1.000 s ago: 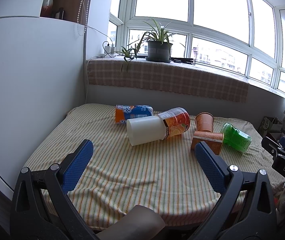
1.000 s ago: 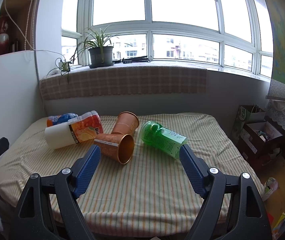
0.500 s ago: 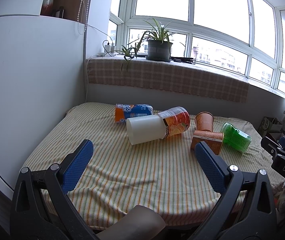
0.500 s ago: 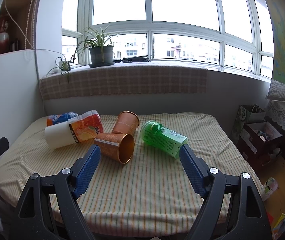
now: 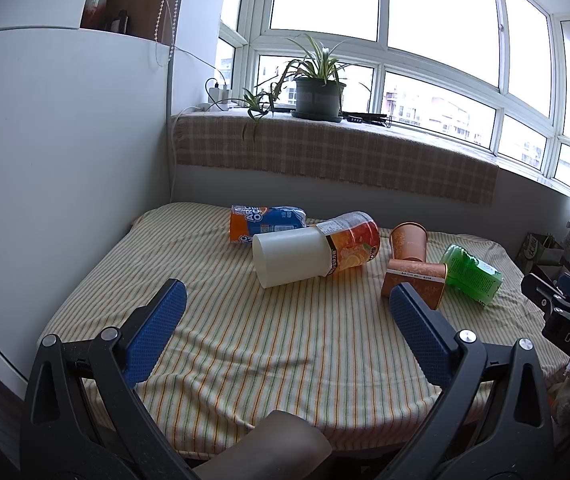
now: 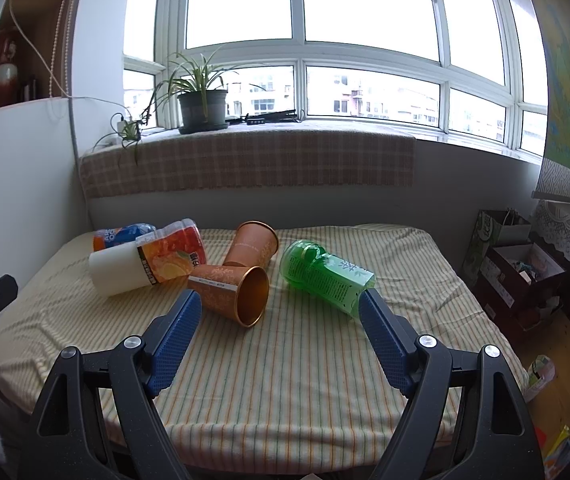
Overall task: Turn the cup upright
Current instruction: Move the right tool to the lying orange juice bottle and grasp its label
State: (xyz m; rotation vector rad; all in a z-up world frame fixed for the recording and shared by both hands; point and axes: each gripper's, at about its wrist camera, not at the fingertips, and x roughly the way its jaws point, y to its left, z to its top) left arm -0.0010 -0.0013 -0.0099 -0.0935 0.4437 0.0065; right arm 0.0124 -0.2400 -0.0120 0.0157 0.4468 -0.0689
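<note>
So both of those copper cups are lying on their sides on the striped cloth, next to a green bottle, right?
Not quite. Only one copper cup lies on its side, mouth toward the camera. The other copper cup behind it stands upside down, as the right wrist view shows. They do sit on the striped cloth, next to the green bottle.

I'm working in a home, in a sunroom or bay-window corner of a flat. A striped cloth (image 6: 285, 360) covers the table, a potted plant (image 6: 201, 108) stands on the checked-cloth windowsill (image 6: 245, 164), and apartment blocks show through the wide windows (image 6: 365, 40). Shopping bags and boxes (image 6: 517, 264) crowd the floor at the right.
</note>
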